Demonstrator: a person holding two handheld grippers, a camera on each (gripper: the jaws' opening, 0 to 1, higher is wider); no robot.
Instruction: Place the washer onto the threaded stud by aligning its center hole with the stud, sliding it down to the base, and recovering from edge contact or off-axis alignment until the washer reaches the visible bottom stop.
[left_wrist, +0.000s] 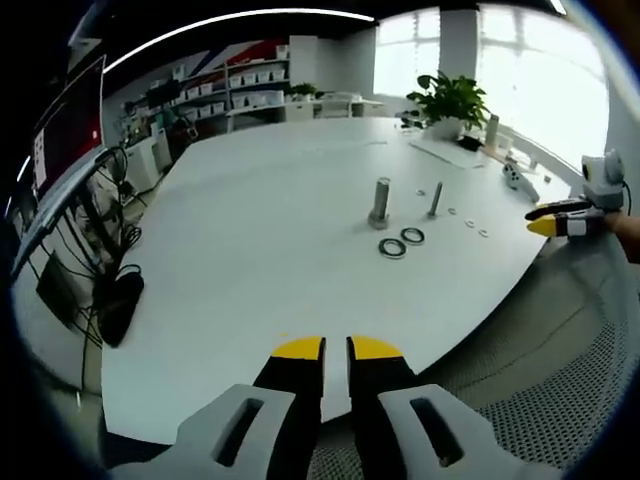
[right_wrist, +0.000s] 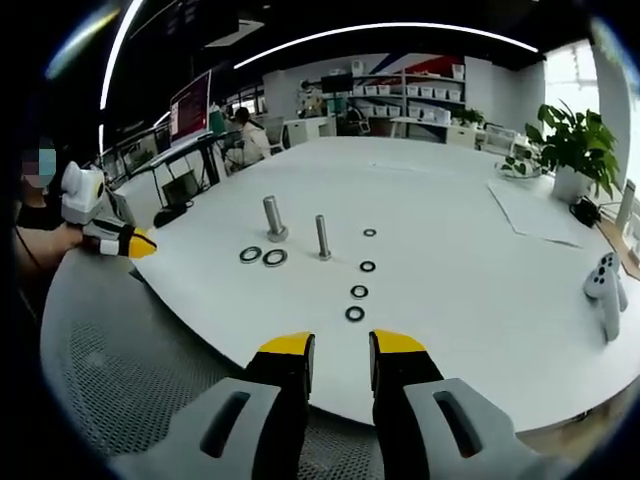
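Observation:
A thick threaded stud (left_wrist: 380, 203) (right_wrist: 272, 218) and a thinner stud (left_wrist: 435, 198) (right_wrist: 322, 237) stand upright on the white table (left_wrist: 260, 260) (right_wrist: 450, 290). Two large washers (left_wrist: 392, 248) (right_wrist: 274, 257) lie flat just in front of the thick stud. Several small washers (right_wrist: 358, 291) (left_wrist: 469, 224) lie in a row beside the thin stud. My left gripper (left_wrist: 337, 350) (right_wrist: 130, 243) hovers at the table's edge, jaws nearly together and empty. My right gripper (right_wrist: 342, 345) (left_wrist: 556, 218) is also back at the table's edge, slightly open, holding nothing.
A potted plant (left_wrist: 450, 100) (right_wrist: 572, 145) and a sheet of paper (right_wrist: 540, 210) sit at the far side. White handheld controllers (right_wrist: 605, 290) lie near the right edge. Grey mesh (left_wrist: 560, 380) (right_wrist: 110, 370) lies below the table's near edge. Monitors and shelves stand behind.

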